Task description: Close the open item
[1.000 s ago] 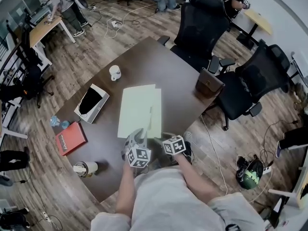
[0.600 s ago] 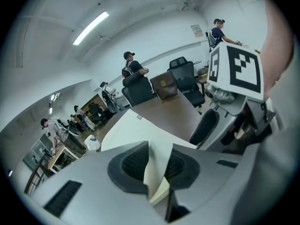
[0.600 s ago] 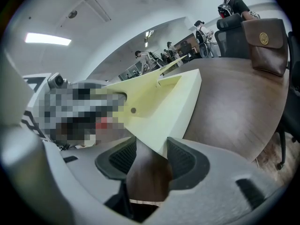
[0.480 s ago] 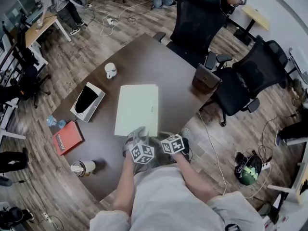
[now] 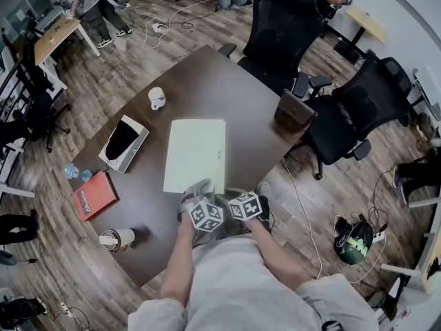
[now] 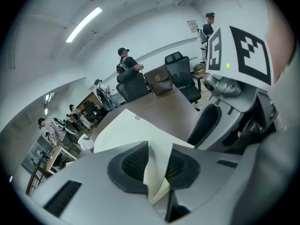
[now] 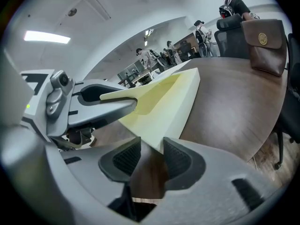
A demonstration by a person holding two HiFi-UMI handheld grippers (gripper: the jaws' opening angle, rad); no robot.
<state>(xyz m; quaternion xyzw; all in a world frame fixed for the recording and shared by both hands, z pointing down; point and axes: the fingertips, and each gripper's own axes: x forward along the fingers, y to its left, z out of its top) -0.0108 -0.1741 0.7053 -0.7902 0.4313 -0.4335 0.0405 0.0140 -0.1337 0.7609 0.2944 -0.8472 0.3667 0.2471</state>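
Where the folder (image 5: 196, 154) is set: mid-table on the dark table (image 5: 241, 95), its near edge just before both grippers.
Folder look: pale yellow-green, with the long side run away from the person.
Folder state: nearly closed. In the right gripper view the cover is seen raised a little at the near corner, and a wedge gap is left under it.
Left gripper (image 6: 157, 167): jaws narrow and clamped on the cover's edge, with the thin sheet pinched between both pads.
Right gripper (image 7: 151, 154): jaws about half apart and just now closing. The folder's near corner is met only at the jaw tips and is not pressed by the pads. Bare table is seen between them.
Grippers' relation: held side by side at the folder's near edge, both pointed down and away.
Mug (image 5: 156, 98): white, on the far-left part of the table, well apart from the folder.
Box (image 5: 122, 142): white, open and dark inside, placed left of the folder and apart from it.
Red book (image 5: 94, 195): at the left table edge.
Cup (image 5: 114, 240): on the near-left part of the table.
Bag (image 5: 293, 112): brown, at the right table edge.
Chairs (image 5: 286, 26): black, set beyond the table's far-right side.
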